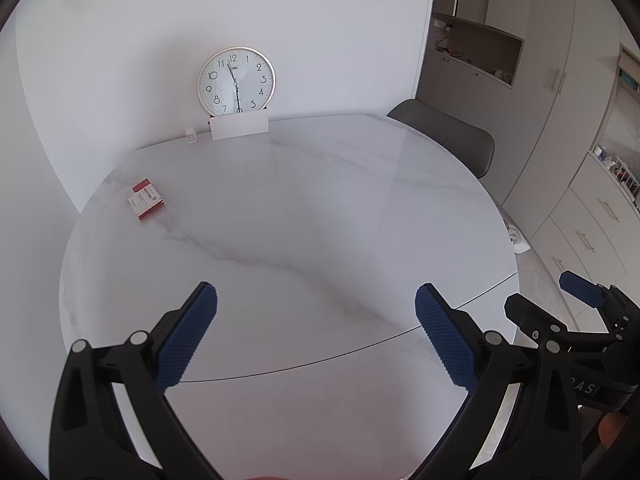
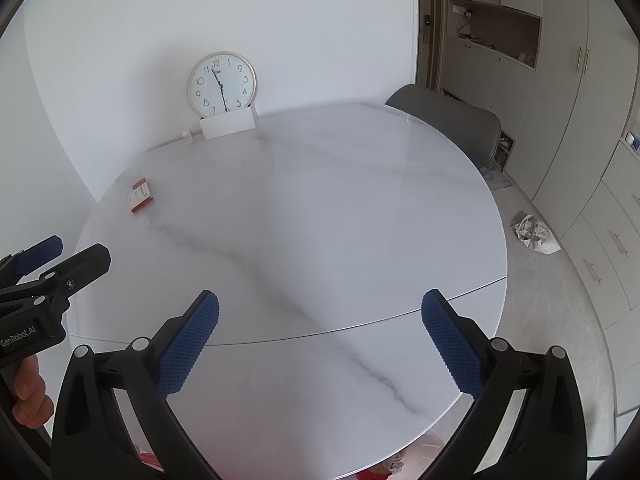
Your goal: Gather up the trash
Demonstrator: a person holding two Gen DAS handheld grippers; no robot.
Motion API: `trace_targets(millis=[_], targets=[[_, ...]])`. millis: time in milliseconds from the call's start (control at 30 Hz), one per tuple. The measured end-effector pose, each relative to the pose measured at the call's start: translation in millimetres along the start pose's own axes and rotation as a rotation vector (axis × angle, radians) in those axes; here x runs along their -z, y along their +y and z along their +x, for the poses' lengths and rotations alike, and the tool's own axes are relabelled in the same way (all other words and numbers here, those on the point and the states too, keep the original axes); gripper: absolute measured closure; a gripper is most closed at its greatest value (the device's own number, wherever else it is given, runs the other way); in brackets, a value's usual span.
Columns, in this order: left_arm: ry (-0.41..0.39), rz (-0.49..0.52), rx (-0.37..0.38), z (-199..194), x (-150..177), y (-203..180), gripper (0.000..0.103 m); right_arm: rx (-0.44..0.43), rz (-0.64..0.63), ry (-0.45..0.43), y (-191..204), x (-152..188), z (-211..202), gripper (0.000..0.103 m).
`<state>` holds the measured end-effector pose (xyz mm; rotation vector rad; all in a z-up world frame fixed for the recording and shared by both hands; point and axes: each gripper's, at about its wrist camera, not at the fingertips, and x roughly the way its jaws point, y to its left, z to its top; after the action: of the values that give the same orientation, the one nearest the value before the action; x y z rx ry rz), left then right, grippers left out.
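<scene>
Red-white carton (image 1: 147, 199) lies flat at mid-left of frame on marble table (image 1: 320, 200), well apart from both grippers. Left gripper (image 1: 316, 334) & right gripper (image 2: 320, 340): jaws wide apart, nothing held. Prob. light, thin cardboard, crushable; pinch across narrow sides, gently.

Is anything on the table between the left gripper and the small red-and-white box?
Nothing visible: only bare white marble tabletop lies between the open left gripper and the small red-and-white cardboard box at far left.

Box (image 1: 147, 199) on table (image 1: 320, 220) left, clock (image 1: 236, 81) behind
</scene>
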<state>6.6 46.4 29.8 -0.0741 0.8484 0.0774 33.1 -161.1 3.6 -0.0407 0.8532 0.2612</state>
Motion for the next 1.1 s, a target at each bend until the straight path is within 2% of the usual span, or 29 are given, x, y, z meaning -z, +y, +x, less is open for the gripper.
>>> trace_targets(millis=[1100], targets=[[0.001,-0.002,-0.013,-2.3,8.9,-3.0,0.008,0.001,0.001,0.009,-2.7,5.1,1.3,0.002]])
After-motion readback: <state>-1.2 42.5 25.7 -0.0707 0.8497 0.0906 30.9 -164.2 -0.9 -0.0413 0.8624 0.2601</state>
